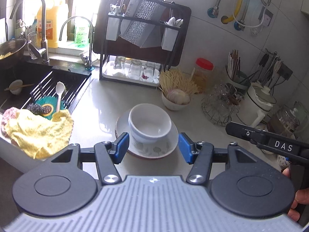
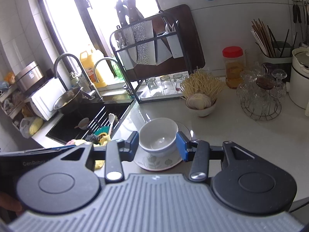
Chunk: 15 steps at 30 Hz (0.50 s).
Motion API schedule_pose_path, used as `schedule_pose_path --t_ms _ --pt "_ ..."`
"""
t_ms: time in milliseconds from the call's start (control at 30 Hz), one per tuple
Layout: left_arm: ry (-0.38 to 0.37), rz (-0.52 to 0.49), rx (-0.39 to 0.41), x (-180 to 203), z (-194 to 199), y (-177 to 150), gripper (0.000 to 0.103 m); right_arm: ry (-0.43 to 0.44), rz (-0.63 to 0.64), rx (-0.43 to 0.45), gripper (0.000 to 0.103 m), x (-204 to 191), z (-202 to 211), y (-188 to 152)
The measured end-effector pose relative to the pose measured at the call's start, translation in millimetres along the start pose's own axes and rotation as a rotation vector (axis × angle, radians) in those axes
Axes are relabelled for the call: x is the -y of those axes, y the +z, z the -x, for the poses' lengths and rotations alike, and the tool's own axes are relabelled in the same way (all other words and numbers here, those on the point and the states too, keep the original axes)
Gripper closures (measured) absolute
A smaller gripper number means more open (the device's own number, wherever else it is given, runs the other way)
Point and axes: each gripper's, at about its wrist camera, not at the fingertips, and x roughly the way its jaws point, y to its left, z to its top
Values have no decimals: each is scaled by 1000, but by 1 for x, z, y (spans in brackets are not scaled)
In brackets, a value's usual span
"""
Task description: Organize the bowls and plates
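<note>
A pale countertop (image 1: 108,104) runs from the black sink (image 1: 23,81) on the left to the tiled wall. At its back stands a black knife-and-cutlery rack (image 1: 141,38) with upturned glasses (image 1: 135,68) on its lower tray. Right of that are a red-lidded jar (image 1: 202,73), a wire stand of glassware (image 1: 220,104) and a chopstick holder (image 1: 234,71). A small bowl of sliced food (image 1: 176,98) with a bundle of dry noodles (image 1: 177,81) behind it sits just beyond the task's dishes, the nearest thing in the way. A yellow cloth (image 1: 36,129) lies at the sink's near edge.

The white bowl (image 1: 149,122) stands upright, mouth up, on a floral-patterned plate (image 1: 154,147) that lies flat on the counter near the front; being round, neither shows a long axis.

The left gripper (image 1: 153,147) is spread wide, its blue pads either side of the plate and clear of the bowl. The right gripper (image 2: 158,147) brackets the bowl with its fingers (image 2: 181,145) close to the wall; whether they touch it cannot be told
</note>
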Motion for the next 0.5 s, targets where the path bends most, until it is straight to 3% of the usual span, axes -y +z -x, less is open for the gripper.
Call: schedule_pose_path --t_ms 500 --pt "8 21 -16 17 28 -52 41 -26 55 -22 56 4 38 -45"
